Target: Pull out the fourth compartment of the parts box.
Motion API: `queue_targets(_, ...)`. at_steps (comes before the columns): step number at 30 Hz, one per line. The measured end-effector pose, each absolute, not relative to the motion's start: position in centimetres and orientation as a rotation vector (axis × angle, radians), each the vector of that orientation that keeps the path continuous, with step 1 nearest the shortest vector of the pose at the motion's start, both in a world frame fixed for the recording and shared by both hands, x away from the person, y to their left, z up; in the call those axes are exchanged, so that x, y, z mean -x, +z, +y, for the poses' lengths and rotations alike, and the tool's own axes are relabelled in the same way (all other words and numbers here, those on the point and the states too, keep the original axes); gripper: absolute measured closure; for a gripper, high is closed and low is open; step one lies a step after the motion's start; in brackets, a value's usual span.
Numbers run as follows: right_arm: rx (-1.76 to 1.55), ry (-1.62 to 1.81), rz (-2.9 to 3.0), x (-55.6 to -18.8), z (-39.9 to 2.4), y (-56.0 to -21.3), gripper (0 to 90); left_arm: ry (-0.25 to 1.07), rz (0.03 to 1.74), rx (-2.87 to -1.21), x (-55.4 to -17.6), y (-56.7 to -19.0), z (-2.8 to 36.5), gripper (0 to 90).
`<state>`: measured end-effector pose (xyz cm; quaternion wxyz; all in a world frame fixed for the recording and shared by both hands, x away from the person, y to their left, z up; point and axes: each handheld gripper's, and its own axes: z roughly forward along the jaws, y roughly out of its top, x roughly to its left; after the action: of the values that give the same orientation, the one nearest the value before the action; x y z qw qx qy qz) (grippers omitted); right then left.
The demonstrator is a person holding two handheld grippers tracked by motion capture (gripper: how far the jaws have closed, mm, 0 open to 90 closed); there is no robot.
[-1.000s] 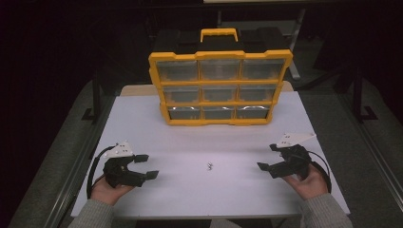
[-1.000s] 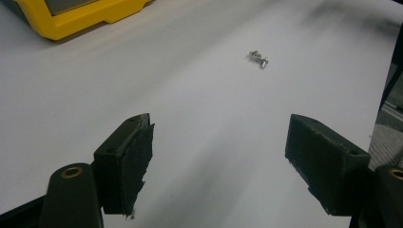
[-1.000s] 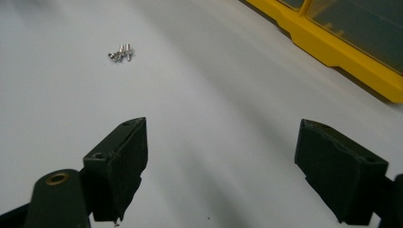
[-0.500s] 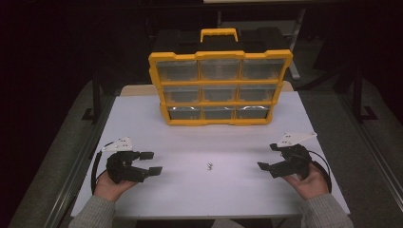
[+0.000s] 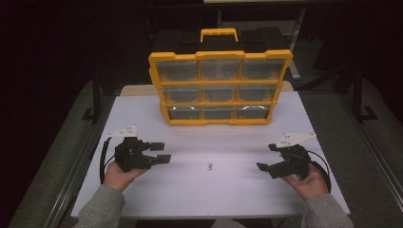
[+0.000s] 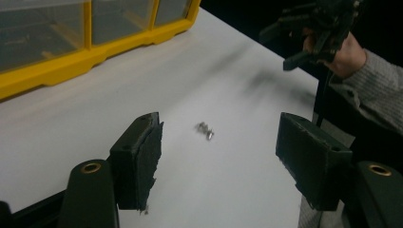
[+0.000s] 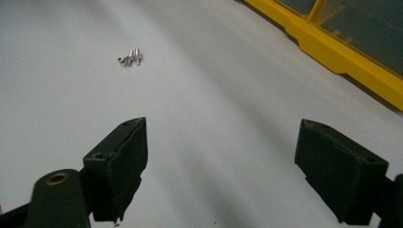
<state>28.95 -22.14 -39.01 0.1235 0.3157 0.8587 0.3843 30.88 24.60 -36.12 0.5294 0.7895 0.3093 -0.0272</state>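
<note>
A few small silver screws (image 5: 210,166) lie together on the white table (image 5: 199,194), between my two grippers. My left gripper (image 5: 161,152) hovers at the left, pointing right toward them; its jaws have just been closing a little but stand open, nothing between them. In the left gripper view the screws (image 6: 205,130) lie ahead of the open left gripper (image 6: 218,152). My right gripper (image 5: 267,157) rests at the right, open and empty, pointing left. From the right gripper view the screws (image 7: 130,57) sit far ahead at upper left of the right gripper (image 7: 221,156).
A yellow organiser case (image 5: 218,88) with clear drawers stands upright at the back of the table, its handle on top. Its yellow frame (image 6: 52,71) runs along the left gripper view's top left, and the frame (image 7: 342,52) crosses the right gripper view's top right.
My left gripper has moved right toward the screws and lifted slightly, its jaws a bit narrower. The right gripper has stayed put.
</note>
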Motion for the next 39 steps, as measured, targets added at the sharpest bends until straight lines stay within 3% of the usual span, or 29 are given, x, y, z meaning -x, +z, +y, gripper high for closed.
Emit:
queue_targets(30,-0.914,1.143,2.498,-29.2,-22.4,-38.7,18.0,-0.035,0.934,-1.632,-38.7,-32.2,20.5,43.2)
queue_targets(39,-0.907,1.145,2.501,-29.4,-22.4,-38.8,18.1,-0.038,1.043,-1.512,-41.1,-32.6,20.6,49.2)
